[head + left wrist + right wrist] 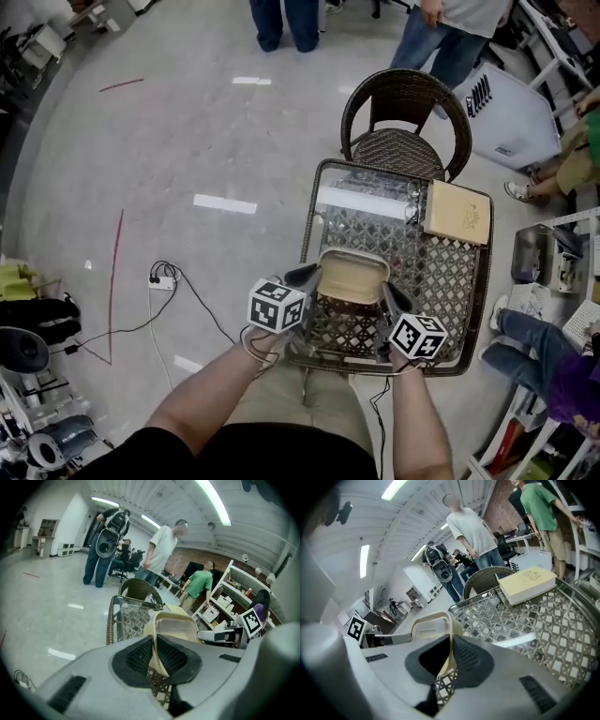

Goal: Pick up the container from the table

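Over the near half of a small table (313, 217) with a woven lattice top, a cream rectangular container (352, 276) hung between two hand-held grippers. It was open at the top and seemed to sit clear of the surface. The left gripper (308, 277) was clamped on the container's left wall. In the left gripper view, its two dark ribbed pads (172, 656) squeezed that thin cream wall (176, 626) between them, with the lattice visible below. The right gripper (393, 298) was clamped on the opposite wall. In the right gripper view, the jaws of this gripper (450, 652) pinched the container's rim (431, 622) in the same way. Each gripper carried a cube with black-and-white square markers, and the person's bare forearms reached in from the bottom of the head view.

Farther back on the table, at its far right corner, lay a flat cream box (457, 212), well apart from the container. A dark wicker chair (404, 114) stood at the table's far edge. On the pale glossy floor (169, 141) to the left, a black cable (155, 319) ran to a white power strip (162, 280). Several people stood around the edges of the room; two of them in jeans were beyond the chair.
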### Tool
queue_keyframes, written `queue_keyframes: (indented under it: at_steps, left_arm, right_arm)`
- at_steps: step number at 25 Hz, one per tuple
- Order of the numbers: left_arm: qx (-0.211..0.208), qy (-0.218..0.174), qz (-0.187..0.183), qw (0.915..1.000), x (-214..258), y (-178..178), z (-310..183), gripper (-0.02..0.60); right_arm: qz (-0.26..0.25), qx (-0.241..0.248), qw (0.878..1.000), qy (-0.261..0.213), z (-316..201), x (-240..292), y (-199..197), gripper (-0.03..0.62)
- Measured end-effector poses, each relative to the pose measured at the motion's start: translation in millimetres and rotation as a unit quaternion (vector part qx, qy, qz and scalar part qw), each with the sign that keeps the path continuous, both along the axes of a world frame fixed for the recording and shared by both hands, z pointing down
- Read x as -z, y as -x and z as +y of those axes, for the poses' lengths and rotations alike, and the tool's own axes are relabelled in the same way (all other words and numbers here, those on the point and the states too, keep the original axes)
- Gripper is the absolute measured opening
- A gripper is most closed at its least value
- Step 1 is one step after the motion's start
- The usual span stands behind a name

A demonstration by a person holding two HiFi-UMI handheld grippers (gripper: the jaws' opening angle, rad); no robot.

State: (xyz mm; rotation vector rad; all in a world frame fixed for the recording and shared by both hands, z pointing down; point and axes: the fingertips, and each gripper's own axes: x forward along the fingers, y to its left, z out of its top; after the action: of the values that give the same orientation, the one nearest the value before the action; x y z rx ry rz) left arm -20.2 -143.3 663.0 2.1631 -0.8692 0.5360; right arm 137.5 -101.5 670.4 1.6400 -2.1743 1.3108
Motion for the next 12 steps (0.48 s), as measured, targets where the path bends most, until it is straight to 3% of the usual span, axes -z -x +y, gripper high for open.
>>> queue_keyframes:
  at_steps: [12]
  left_arm:
    - [-0.011, -0.078, 0.004, 0.9969, 73.1, -12.5, -7.6, 0.032]
  right_arm:
    - [-0.001, -0.013, 0.999, -0.051, -4.7, 64.6, -11.7, 0.026]
